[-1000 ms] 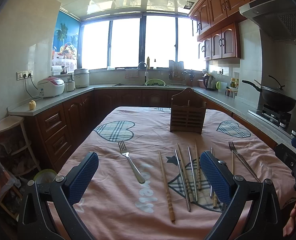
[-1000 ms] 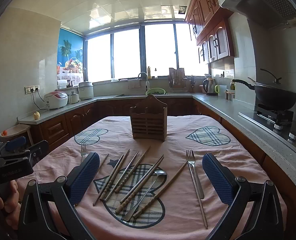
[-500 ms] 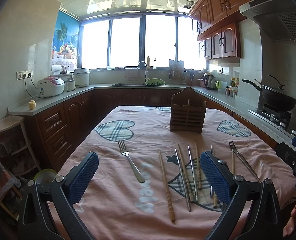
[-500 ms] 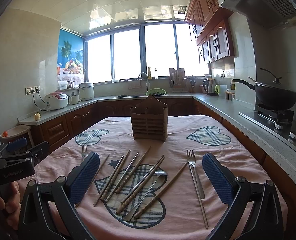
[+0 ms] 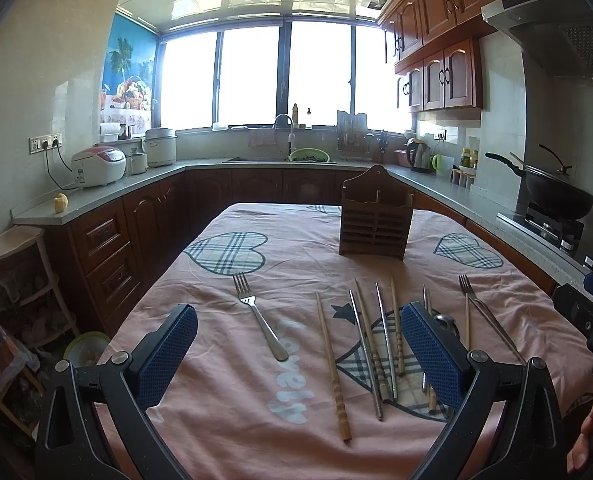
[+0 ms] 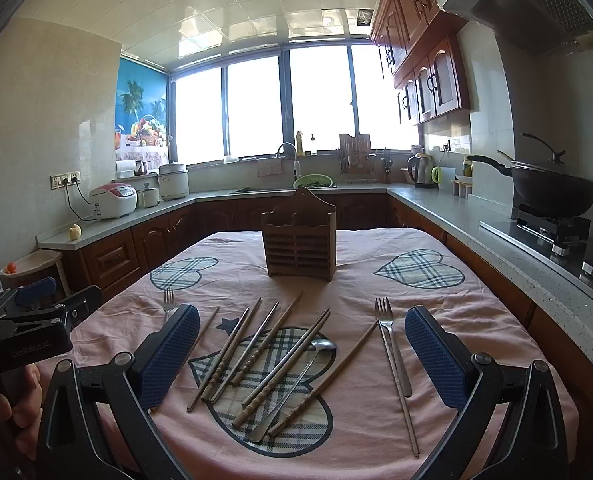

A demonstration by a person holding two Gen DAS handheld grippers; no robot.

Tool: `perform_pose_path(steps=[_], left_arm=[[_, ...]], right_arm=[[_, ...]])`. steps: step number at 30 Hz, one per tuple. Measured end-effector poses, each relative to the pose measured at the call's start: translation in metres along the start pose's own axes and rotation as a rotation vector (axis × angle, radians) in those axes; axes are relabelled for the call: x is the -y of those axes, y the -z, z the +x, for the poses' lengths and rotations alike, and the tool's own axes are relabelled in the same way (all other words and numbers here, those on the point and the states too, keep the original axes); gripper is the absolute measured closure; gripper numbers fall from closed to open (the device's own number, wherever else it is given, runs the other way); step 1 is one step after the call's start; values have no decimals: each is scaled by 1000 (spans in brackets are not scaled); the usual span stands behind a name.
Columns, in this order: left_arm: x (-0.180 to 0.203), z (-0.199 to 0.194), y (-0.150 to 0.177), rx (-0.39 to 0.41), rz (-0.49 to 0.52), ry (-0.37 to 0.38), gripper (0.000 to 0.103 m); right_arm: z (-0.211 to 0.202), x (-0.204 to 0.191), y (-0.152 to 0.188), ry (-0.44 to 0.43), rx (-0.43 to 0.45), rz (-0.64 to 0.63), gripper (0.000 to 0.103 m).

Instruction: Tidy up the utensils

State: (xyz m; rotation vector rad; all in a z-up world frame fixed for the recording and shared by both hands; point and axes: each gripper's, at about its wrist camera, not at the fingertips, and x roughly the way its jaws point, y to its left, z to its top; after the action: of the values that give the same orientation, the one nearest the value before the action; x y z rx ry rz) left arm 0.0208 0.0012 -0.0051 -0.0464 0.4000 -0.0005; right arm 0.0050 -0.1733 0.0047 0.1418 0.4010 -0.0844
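Observation:
A wooden utensil holder (image 5: pixel 374 222) (image 6: pixel 299 240) stands upright at the far middle of the pink tablecloth. Several wooden and metal chopsticks (image 6: pixel 252 350) (image 5: pixel 372 344) lie scattered in front of it, with a metal spoon (image 6: pixel 296 384) among them. One fork (image 5: pixel 258 316) lies at the left, another fork (image 6: pixel 392 344) (image 5: pixel 488 316) at the right beside a long chopstick. My left gripper (image 5: pixel 296 352) is open and empty above the near table edge. My right gripper (image 6: pixel 302 352) is open and empty over the chopsticks.
The table (image 5: pixel 224 400) fills the kitchen's middle, with counters (image 5: pixel 108 196) on three sides. A wok (image 6: pixel 552 192) sits on the stove at the right. A rice cooker (image 5: pixel 98 166) stands on the left counter. The other hand-held gripper (image 6: pixel 28 328) shows at the left edge.

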Motion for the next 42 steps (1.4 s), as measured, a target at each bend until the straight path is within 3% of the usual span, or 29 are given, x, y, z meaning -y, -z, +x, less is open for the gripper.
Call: perform_pose_path(steps=[6, 16, 19, 23, 31, 39, 42], left_arm=[[-14, 34, -16, -114, -39, 46, 1], [-14, 111, -46, -290, -2, 46, 2], [-12, 135, -51, -340, 0, 50, 6], [-10, 163, -58, -389, 9, 55, 9], [-2, 198, -61, -476, 19, 87, 19], [5, 242, -54, -541, 51, 92, 29], [5, 254, -54, -564, 53, 95, 32]], right_arm=[[21, 5, -2, -17, -53, 19, 0], [84, 24, -1, -47, -204, 80, 1], [108, 28, -1, -67, -258, 105, 8], [140, 30, -2, -89, -313, 128, 27], [197, 31, -5, -114, -402, 166, 40], [240, 39, 7, -94, -503, 181, 65], [253, 40, 10, -109, -528, 198, 67]])
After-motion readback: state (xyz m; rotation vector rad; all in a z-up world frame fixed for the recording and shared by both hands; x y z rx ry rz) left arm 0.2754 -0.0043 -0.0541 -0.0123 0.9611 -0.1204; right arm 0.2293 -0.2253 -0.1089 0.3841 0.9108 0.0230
